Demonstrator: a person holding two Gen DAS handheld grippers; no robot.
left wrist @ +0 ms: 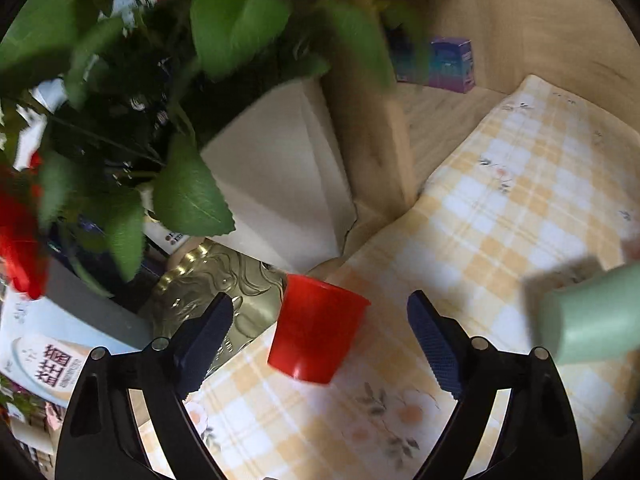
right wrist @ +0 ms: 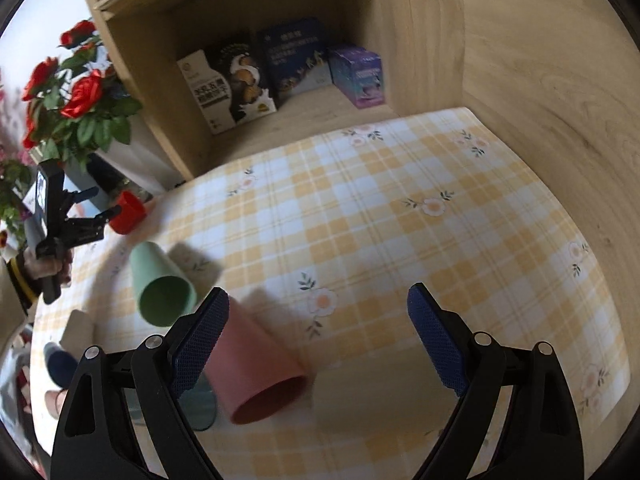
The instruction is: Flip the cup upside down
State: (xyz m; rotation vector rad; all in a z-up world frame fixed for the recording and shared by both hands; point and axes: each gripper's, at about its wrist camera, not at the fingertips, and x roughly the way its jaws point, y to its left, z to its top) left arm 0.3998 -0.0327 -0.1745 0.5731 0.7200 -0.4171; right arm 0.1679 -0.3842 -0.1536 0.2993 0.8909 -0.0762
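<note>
Your left tool is spread wide with the red cup between its fingers, untouched, near the checked cloth's edge, while your right tool hangs wide beside the pink cup.

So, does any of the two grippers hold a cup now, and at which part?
No, nothing is held. The left gripper is open around the red cup without touching it; the right gripper is open too.
</note>
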